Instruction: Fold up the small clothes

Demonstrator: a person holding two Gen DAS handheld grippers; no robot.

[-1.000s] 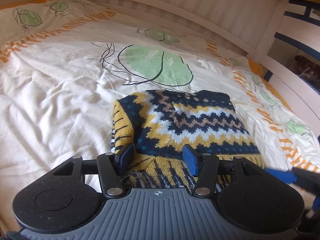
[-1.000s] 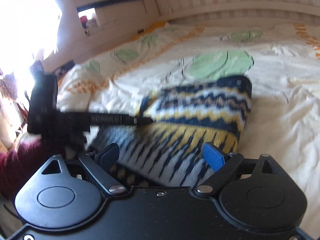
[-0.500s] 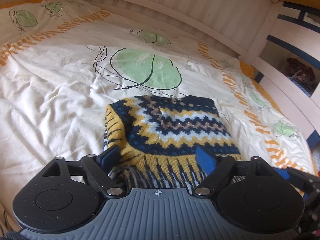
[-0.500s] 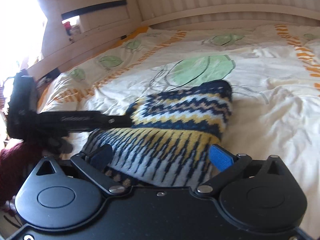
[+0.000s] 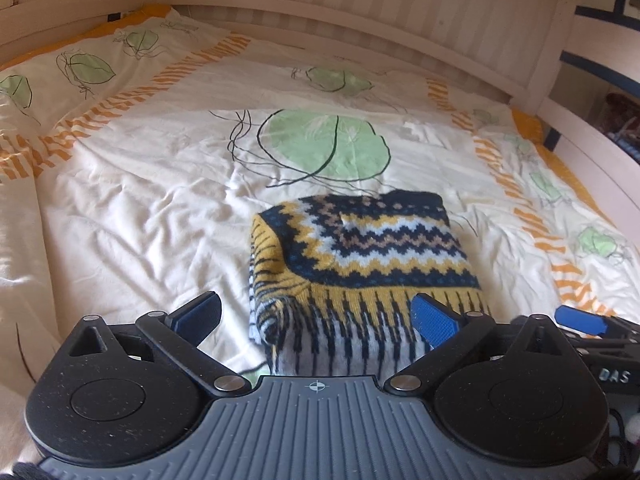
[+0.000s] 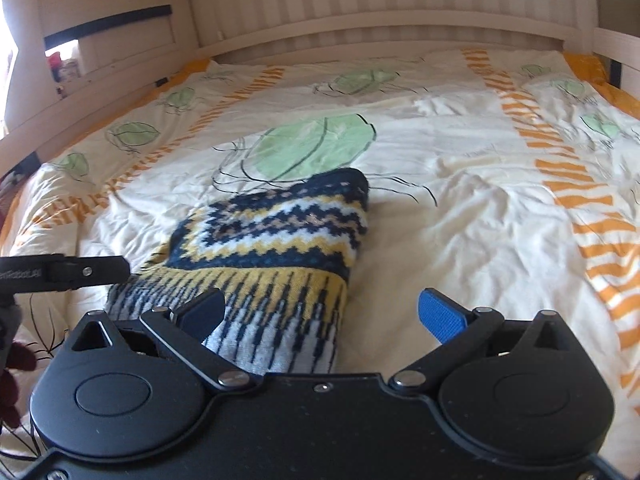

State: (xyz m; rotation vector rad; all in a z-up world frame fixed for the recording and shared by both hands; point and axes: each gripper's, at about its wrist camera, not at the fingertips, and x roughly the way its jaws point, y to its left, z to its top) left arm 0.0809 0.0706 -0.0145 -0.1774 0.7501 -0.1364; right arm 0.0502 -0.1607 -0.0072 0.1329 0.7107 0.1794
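Note:
A small knitted sweater [image 5: 368, 264], navy, yellow and white in zigzag bands, lies folded on the bedsheet [image 5: 132, 216]. My left gripper [image 5: 316, 314] hovers over its near striped hem, jaws opening wide, pads clear of the knit. In the right wrist view the same sweater [image 6: 272, 248] sits left of centre. My right gripper [image 6: 322, 312] stands open above its right near corner; the left pad overlaps the hem and the right pad is over bare sheet. A blue pad of the right gripper [image 5: 580, 322] shows at the left view's right edge.
The cream sheet with green leaf prints and orange stripes [image 6: 592, 200] is wrinkled. A white slatted headboard [image 5: 360, 12] runs along the far side, a white bed rail [image 5: 592, 152] along the right. A dark red cloth [image 6: 12, 376] lies at the near left.
Both grippers opened wide, let go of the sweater's hem and drew back and upward. The sweater now lies folded and free on the sheet.

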